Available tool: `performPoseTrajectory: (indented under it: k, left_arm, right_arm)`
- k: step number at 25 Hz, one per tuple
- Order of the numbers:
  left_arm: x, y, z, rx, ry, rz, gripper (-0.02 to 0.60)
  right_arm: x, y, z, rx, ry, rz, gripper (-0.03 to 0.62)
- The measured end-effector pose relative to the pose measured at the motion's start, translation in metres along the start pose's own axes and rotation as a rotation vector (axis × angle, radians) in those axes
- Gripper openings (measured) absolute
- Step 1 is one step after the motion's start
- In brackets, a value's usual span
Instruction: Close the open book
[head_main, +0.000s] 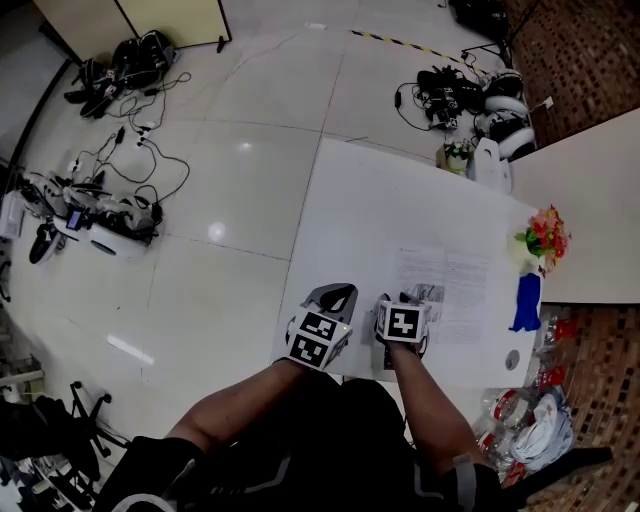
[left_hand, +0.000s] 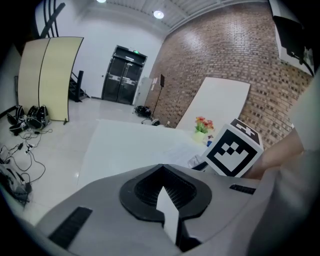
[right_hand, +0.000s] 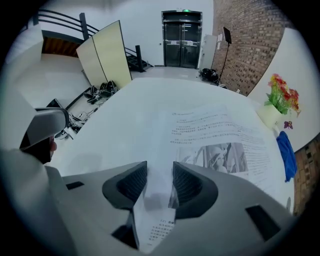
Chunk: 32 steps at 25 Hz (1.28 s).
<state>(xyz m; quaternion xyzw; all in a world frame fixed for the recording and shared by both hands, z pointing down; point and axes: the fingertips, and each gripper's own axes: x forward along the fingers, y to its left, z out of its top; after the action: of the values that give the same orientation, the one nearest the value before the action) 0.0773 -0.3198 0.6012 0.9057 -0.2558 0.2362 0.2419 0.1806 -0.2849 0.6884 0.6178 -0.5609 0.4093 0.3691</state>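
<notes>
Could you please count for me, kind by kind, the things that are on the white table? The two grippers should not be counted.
open book: 1
pot of flowers: 1
blue cloth: 1
small round grey thing: 1
Total: 4

The book (head_main: 446, 284) has matt paper pages, the table (head_main: 362, 200) is smooth white, the floor (head_main: 235, 195) glossy tile.

White book (head_main: 455, 280), white table (head_main: 370, 210), blue cloth (head_main: 526, 300)
</notes>
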Motion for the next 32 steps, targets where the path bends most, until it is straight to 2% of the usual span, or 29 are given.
performPoseTrajectory:
  k: [4, 8, 11, 13, 20, 26, 32]
  left_arm:
    - [0.008, -0.006, 0.005, -0.008, -0.022, -0.032, -0.005]
    - [0.005, -0.002, -0.009, -0.037, 0.001, -0.031, -0.005]
    - [0.001, 0.002, -0.004, -0.047, -0.022, -0.033, -0.005]
    - [-0.001, 0.007, -0.001, -0.056, -0.034, -0.026, -0.005]
    - [-0.002, 0.011, -0.006, -0.072, -0.028, -0.028, -0.005]
    - [-0.005, 0.003, 0.01, -0.08, -0.071, -0.058, -0.005]
    - [-0.005, 0.001, 0.018, -0.097, -0.08, -0.079, -0.005]
  right_arm:
    - [0.001, -0.008, 0.005, 0.01, 0.009, 0.012, 0.138]
    - [0.002, -0.005, -0.003, 0.016, 0.043, 0.032, 0.137]
    - [0.0, -0.005, -0.001, 0.027, 0.028, 0.028, 0.132]
    - [-0.001, -0.003, 0.002, 0.029, 0.018, 0.034, 0.091]
    - [-0.003, -0.002, -0.004, 0.072, 0.042, 0.08, 0.032]
    - [-0.019, -0.006, 0.002, 0.066, 0.005, 0.077, 0.018]
    - [-0.05, 0.002, 0.018, 0.118, -0.085, 0.175, 0.018]
